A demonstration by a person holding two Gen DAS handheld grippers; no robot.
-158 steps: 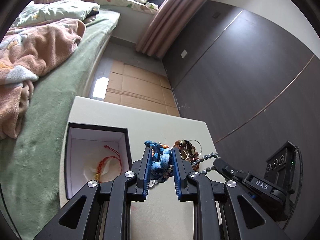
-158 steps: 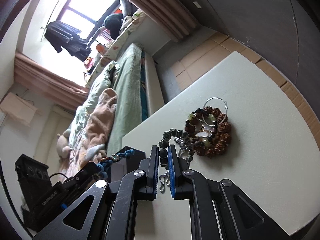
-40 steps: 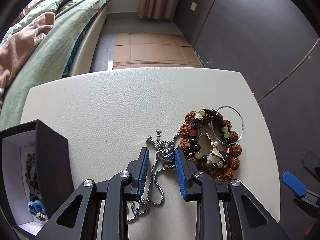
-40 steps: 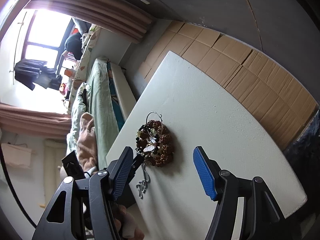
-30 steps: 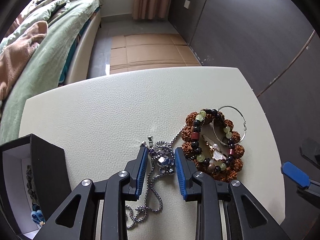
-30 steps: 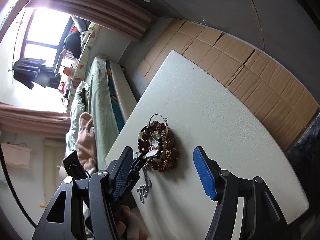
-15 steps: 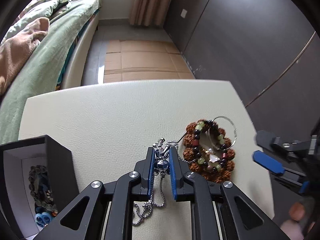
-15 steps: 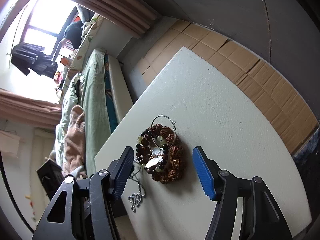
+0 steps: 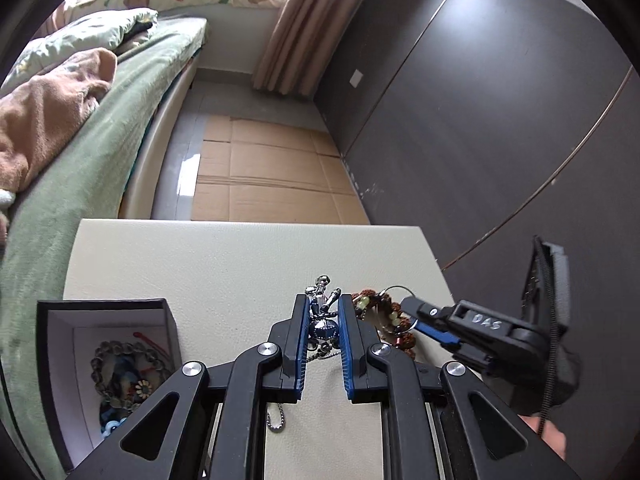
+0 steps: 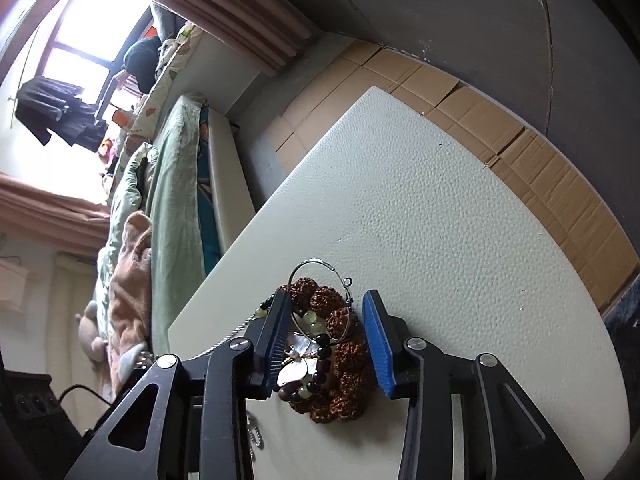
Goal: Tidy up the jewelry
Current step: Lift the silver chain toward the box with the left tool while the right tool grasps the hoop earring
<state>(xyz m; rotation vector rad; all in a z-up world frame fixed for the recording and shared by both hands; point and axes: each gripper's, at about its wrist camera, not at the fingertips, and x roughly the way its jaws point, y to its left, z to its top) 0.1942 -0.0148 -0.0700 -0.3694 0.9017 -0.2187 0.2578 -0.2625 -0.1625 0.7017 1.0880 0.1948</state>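
My left gripper (image 9: 324, 306) is shut on a silver chain necklace with a metal pendant (image 9: 323, 326); its chain hangs below the fingers. It is lifted above the cream table (image 9: 224, 264). An open black jewelry box (image 9: 100, 360) at the lower left holds beaded bracelets. My right gripper (image 10: 326, 308) is open and straddles the pile of a brown bead bracelet (image 10: 340, 364), a dark and green bead bracelet and a silver hoop (image 10: 320, 268). The right gripper also shows in the left wrist view (image 9: 416, 312), at the pile (image 9: 380, 312).
A green-covered bed (image 9: 80, 152) with a tan blanket runs along the table's left side. Cardboard sheets (image 9: 260, 176) cover the floor beyond the table. A dark wall (image 9: 480, 120) stands to the right.
My left gripper closed on the silver necklace and lifted it off the table. My right gripper came down over the bracelet pile, its jaws still open.
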